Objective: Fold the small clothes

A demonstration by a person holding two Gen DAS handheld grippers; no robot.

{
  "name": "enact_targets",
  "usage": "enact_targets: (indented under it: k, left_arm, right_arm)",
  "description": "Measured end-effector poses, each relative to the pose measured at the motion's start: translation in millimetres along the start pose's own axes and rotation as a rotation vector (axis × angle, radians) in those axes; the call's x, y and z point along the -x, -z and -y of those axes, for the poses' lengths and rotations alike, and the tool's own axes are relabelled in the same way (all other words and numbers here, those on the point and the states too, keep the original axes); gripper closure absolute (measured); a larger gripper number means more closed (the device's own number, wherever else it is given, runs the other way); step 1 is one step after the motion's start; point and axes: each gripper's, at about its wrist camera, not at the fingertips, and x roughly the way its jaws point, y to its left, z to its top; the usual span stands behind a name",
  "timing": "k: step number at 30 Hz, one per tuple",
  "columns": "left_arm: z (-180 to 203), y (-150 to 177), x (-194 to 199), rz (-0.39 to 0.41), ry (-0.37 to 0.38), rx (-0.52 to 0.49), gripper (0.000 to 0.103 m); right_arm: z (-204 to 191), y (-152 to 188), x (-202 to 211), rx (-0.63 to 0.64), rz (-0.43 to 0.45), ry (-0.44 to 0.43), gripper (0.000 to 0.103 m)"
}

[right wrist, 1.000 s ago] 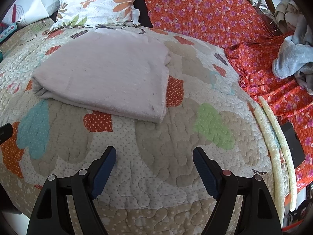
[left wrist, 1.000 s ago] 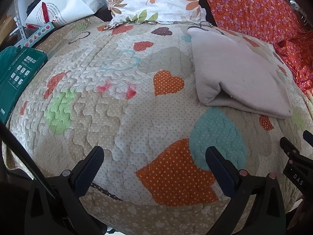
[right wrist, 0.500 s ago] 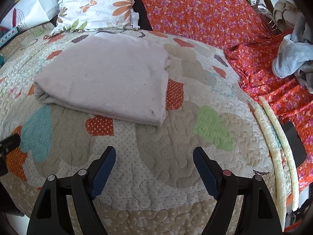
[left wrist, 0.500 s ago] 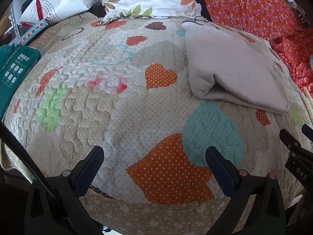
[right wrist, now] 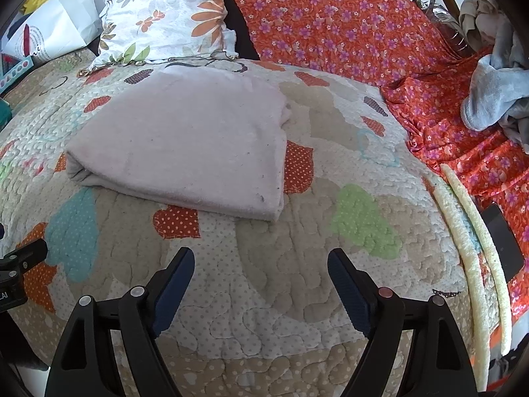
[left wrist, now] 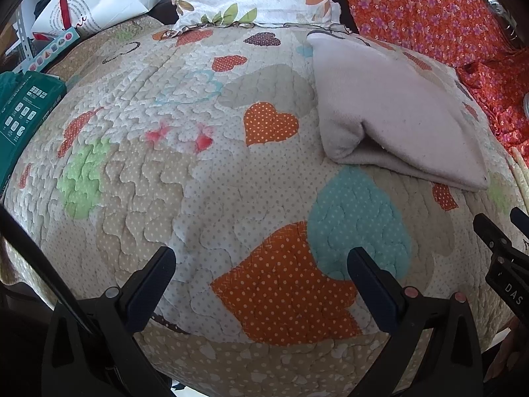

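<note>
Nearest in each wrist view, the left gripper (left wrist: 261, 264) and the right gripper (right wrist: 261, 264) hang over the heart-patterned quilt (right wrist: 297, 314) with jaws spread wide and nothing between them — neither touches any cloth. The right gripper's tip also shows at the right edge of the left wrist view.

Just beyond them, in the middle of the quilt, lies the pale pink cloth (right wrist: 185, 142), already folded into a thick, roughly square pad. Its layered, rounded fold faces the left gripper (left wrist: 344, 139), and the open edges run along the near side. It looks finished — flat, edges fairly even, released.

Farther off, a floral pillow (right wrist: 165, 20) sits at the head of the bed and an orange flowered sheet (right wrist: 330, 26) covers the right side. On that sheet, at the far right, a grey garment (right wrist: 489, 96) lies crumpled in a heap with other cloth. Judging by that, one piece is done and the heap is probably what is left.
</note>
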Motion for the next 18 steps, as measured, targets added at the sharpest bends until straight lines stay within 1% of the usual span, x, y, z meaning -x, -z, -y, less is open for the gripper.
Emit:
enact_targets:
  k: [18]
  left_arm:
    - [-0.3,0.0,0.4,-0.003,0.012,0.006,0.000]
  right_arm:
    - [-0.5,-2.8,10.9,-0.021,0.056,-0.033,0.016]
